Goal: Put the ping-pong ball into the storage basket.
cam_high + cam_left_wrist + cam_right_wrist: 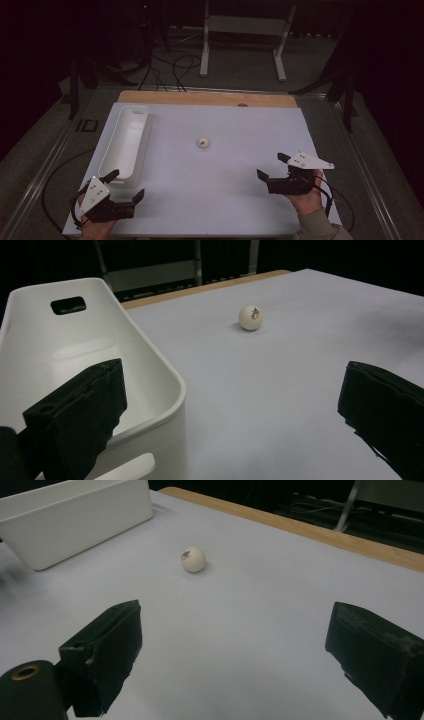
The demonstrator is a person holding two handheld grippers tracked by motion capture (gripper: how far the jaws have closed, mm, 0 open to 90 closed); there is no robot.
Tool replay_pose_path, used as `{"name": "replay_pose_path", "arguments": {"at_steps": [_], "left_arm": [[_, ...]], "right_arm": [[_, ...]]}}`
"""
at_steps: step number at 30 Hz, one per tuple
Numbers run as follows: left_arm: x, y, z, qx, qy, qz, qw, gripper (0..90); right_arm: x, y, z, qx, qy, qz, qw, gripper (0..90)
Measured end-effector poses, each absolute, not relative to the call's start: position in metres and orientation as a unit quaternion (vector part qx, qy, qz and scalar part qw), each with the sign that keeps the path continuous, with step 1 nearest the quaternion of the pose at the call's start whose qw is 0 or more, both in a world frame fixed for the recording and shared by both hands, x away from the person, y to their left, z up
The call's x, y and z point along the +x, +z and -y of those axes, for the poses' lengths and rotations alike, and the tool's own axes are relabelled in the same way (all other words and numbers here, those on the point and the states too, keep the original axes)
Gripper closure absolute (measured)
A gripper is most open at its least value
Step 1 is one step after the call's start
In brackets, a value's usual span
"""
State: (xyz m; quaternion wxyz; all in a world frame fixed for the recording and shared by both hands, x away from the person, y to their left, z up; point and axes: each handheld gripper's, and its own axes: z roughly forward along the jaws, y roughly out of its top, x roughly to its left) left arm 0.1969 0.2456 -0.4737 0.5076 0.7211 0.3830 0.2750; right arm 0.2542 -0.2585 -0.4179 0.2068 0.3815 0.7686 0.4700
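White bin (125,142) blocks left; ball (203,143) stands clear.

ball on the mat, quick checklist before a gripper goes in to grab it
1. Ball free on the table, nothing touching it: ok.
2. Right gripper open and empty: ok.
3. Left gripper open and empty: ok.
4. Bare path from right gripper to ball: ok.
5. White bin upright with room inside: ok.
6. Ball lying still: cannot tell.
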Motion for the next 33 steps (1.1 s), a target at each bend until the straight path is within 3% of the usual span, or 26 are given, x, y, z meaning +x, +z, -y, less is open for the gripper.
{"name": "replay_pose_path", "arguments": {"at_steps": [33], "left_arm": [[0.197,-0.475,-0.246,0.722,0.274,-0.383,0.507,0.0]], "right_arm": [[0.284,-0.397,0.234,0.379,0.43,-0.796,0.194,7.9]]}}
